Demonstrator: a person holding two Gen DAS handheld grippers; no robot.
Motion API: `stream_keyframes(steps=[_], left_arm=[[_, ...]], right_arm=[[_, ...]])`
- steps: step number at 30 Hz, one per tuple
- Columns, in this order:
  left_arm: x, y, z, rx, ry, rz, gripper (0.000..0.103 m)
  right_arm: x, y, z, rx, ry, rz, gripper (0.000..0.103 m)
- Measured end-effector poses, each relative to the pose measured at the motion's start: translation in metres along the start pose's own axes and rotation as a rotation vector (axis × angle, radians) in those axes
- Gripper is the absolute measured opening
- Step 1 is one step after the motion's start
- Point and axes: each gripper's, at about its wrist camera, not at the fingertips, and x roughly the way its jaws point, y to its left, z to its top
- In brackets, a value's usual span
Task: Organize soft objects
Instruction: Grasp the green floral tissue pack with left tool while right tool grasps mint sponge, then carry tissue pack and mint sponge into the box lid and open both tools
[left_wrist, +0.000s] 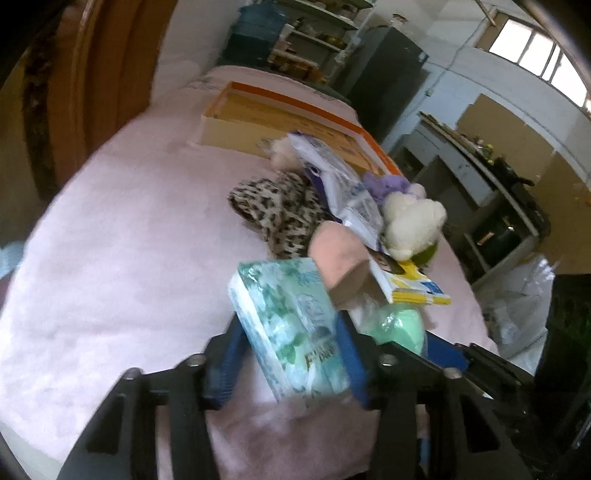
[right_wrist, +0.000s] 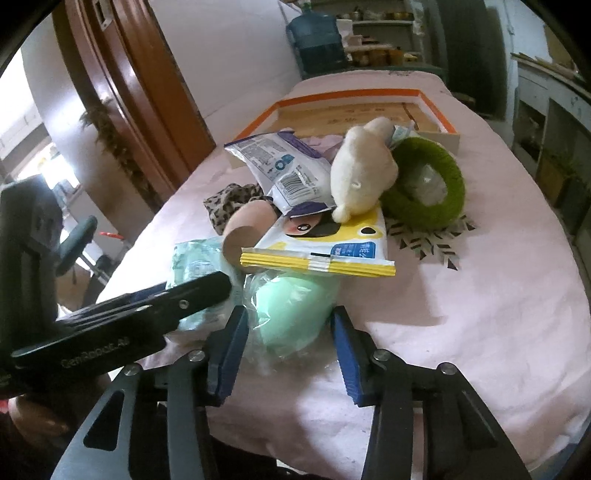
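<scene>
A heap of soft things lies on the pink bedcover (left_wrist: 110, 240). My left gripper (left_wrist: 291, 332) is shut on a pale green leaf-print tissue pack (left_wrist: 291, 321), held tilted above the cover. My right gripper (right_wrist: 288, 325) stands open around a mint green item in clear wrap (right_wrist: 291, 314), its blue pads beside it. Behind lie a yellow-edged wipes pack (right_wrist: 325, 243), a white and purple pouch (right_wrist: 288, 170), a cream plush toy (right_wrist: 362, 170), a green ring cushion (right_wrist: 424, 184), a leopard-print cloth (left_wrist: 273, 214) and a brown roll (right_wrist: 247, 229).
An orange-rimmed cardboard box (right_wrist: 354, 107) stands open at the far end of the bed. A wooden door (right_wrist: 122, 85) is at the left. Shelves and a blue water bottle (right_wrist: 314, 40) stand behind. A grey cabinet (left_wrist: 480, 184) lines the right side.
</scene>
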Motion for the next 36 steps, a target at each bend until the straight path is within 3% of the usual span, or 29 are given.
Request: stream_keyframes(steps=[2,4,11,22,29,36], left_arm=[[-0.002,-0.002,-0.002,0.01,-0.009,-0.011,0.033],[-0.006,-0.006,-0.004,0.031,-0.024,-0.01,0.03],[-0.024,-0.004,-0.003,0.045,-0.071,-0.008,0.029],[-0.057,-0.014,0.009,0.139,-0.157,0.033,0.029],[-0.065,-0.026,0.05,0.175,-0.194,0.065,0.029],[-0.054,-0.03,0.101,0.177,-0.211,0.086,0.029]], right_arm=[[-0.002,0.0,0.0,0.002,-0.003,-0.001,0.041],[-0.004,0.0,-0.001,0.002,-0.005,0.004,0.039],[-0.017,0.012,-0.004,-0.059,-0.013,0.04,0.038],[-0.044,0.038,-0.007,-0.166,-0.036,0.165,0.038],[-0.065,0.033,0.028,-0.203,-0.155,0.088,0.038],[-0.063,0.007,0.076,-0.196,-0.2,0.019,0.038]])
